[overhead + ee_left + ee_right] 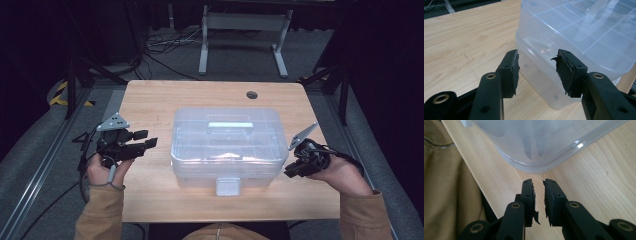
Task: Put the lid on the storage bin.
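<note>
Two grippers sit in your hands, one on each side of a clear plastic box (227, 145) that stands in the middle of the wooden table (150, 100). The box is closed, with a pale handle (230, 125) lying flat on its lid and a latch (228, 186) hanging over the front edge nearest you. Through the lid you can see a grid of small compartments.

Your left gripper (142, 139) hovers just off the box's left side, pointing toward it. In the left gripper view its jaws stand wide apart, with nothing between the pads; the rounded corner of the box (544, 65) lies just beyond them, close but not touching.

Your right gripper (292, 170) is near the box's front right corner. In the right gripper view its jaws point at the curved rim of the box (541, 168) and stand only a narrow slit apart, with bare wood showing between them. They hold nothing and do not touch the box. The pad rubber on both jaws looks torn at the edges.

Your tan sleeve (446, 190) fills the left part of that view, beside the table's near edge. Beyond the table, on the grey floor, stands a white metal frame (243, 35) with cables lying near it.
</note>
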Tool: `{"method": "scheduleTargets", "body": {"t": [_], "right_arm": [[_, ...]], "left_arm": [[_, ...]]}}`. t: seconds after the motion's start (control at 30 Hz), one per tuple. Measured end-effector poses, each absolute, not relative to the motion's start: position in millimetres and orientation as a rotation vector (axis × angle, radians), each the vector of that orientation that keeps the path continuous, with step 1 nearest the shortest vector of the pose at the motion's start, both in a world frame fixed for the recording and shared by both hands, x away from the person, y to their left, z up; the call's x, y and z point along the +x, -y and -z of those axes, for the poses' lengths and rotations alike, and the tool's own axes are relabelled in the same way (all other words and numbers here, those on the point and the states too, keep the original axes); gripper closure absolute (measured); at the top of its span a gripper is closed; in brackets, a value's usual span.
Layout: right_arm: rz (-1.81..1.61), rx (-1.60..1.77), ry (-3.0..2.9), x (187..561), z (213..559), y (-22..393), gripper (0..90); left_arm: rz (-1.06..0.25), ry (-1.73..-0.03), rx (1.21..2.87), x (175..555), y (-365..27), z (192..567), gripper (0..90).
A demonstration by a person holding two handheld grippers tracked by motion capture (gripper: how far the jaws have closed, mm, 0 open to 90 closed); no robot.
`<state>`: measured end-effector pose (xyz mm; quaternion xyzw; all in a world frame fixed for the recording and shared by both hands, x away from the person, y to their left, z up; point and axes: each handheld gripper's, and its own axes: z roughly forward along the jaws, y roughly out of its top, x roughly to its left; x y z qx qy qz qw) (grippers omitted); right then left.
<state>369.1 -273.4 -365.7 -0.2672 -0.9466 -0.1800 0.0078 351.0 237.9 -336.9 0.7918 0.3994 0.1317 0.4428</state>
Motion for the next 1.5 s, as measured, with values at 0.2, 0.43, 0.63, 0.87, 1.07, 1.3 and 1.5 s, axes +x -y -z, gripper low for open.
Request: {"method": "scheduleTargets", "body": {"t": [0.2,0.43,0.63,0.87,1.07,1.3,1.5], "right_arm": [[0.675,-0.881,2.946,368.8,356.4,284.7,66.6],[0.847,-0.938,2.919,368.3,343.0,297.9,58.1],[1.015,-1.003,2.902,369.1,332.9,307.6,53.5],[1.222,-1.107,2.905,372.3,324.6,314.7,49.3],[1.347,-1.192,2.93,373.3,322.6,322.1,44.0],[1.475,-1.319,2.901,376.2,325.2,332.5,43.9],[1.512,-1.439,2.878,381.8,331.5,344.9,42.4]], "left_arm": [[-0.327,-0.994,1.968,351.7,-237.0,337.5,51.9],[-0.332,-0.996,1.962,351.6,-238.1,337.5,51.4],[-0.334,-1.003,1.959,351.5,-240.0,338.3,51.2],[-0.336,-1.021,1.944,350.6,-243.7,338.5,50.2],[-0.341,-1.034,1.937,351.1,-244.9,339.1,49.7],[-0.352,-1.057,1.917,352.0,-248.4,340.6,48.1],[-0.354,-1.082,1.898,353.4,-253.5,342.7,47.9]]}}
